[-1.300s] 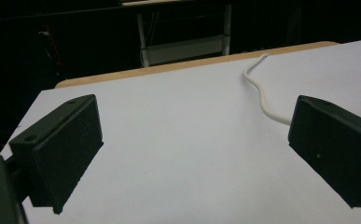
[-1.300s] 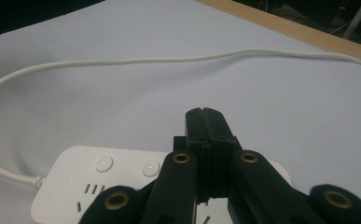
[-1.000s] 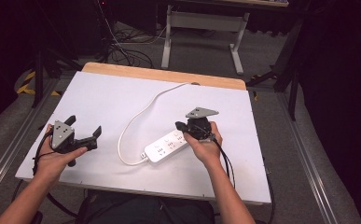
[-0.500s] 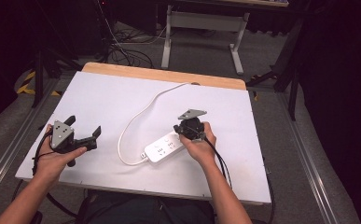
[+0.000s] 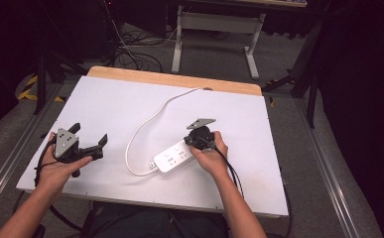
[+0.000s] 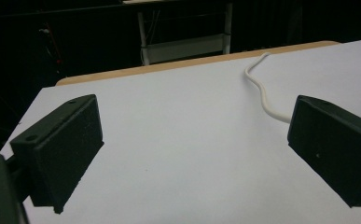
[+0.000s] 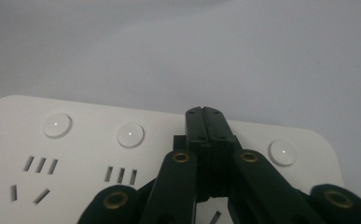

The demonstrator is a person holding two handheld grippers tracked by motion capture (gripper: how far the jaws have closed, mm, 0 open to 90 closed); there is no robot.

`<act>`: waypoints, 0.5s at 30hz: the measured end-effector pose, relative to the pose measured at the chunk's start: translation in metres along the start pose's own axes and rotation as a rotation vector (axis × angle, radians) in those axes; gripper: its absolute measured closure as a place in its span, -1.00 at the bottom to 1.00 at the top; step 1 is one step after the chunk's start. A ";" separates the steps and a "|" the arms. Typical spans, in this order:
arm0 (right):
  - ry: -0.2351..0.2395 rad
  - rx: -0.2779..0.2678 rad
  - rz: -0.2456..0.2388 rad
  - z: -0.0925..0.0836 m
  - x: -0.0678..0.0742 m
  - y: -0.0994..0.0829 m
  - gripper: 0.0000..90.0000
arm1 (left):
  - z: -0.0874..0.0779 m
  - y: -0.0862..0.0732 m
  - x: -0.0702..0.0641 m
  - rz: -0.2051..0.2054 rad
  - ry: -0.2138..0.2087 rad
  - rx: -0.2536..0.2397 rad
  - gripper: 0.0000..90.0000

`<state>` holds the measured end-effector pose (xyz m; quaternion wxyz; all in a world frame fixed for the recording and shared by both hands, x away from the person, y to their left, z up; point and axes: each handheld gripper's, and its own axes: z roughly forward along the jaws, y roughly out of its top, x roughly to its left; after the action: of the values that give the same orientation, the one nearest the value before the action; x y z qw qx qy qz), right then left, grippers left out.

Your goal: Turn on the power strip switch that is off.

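White plastic, the power strip [image 5: 175, 157] lies near the middle of the white table [image 5: 105, 104], its cable [image 5: 145, 126] looping away toward the far edge. The right tongs [image 7: 204, 112], pressed together with nothing between them, hang tips-down over the strip's row of round buttons [image 7: 130, 134], seemingly to press one; whether the tips touch the plastic cannot be told. The risk is a miss: the closed tips sit between two buttons, so a push here would likely land on bare casing, or skid off a domed button and shove the light strip sideways, since nothing steadies it. The left tongs [image 5: 88, 147] rest spread wide and empty, well apart from the strip, above bare table.
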<state>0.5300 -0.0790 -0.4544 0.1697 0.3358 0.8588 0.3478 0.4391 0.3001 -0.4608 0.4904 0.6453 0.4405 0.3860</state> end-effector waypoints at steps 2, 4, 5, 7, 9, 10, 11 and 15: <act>-0.014 0.005 -0.015 0.000 0.003 0.001 1.00 | 0.000 0.000 0.000 -0.003 0.004 0.000 -0.92; -0.020 0.000 -0.018 0.001 0.004 0.001 1.00 | 0.000 0.000 0.001 -0.002 0.005 0.001 -0.92; -0.025 0.002 -0.016 0.001 0.005 0.001 1.00 | 0.000 0.000 0.001 -0.005 0.004 0.000 -0.92; -0.025 0.003 -0.012 0.001 0.005 0.001 1.00 | -0.001 0.000 0.001 -0.005 0.004 0.002 -0.92; -0.015 -0.002 -0.003 0.001 0.003 0.000 1.00 | -0.001 0.000 0.001 -0.006 0.007 0.001 -0.92; -0.014 -0.004 0.002 0.001 0.003 0.000 1.00 | -0.001 0.000 0.001 -0.007 0.007 -0.001 -0.92; -0.022 -0.007 -0.001 0.001 0.003 0.000 1.00 | -0.001 0.000 0.001 -0.007 0.007 -0.001 -0.92; -0.026 -0.018 0.010 0.002 0.002 -0.001 1.00 | -0.001 0.000 0.002 -0.004 0.005 0.001 -0.92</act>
<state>0.5292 -0.0778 -0.4566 0.1821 0.3429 0.8516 0.3522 0.4389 0.3022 -0.4605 0.4898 0.6436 0.4434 0.3865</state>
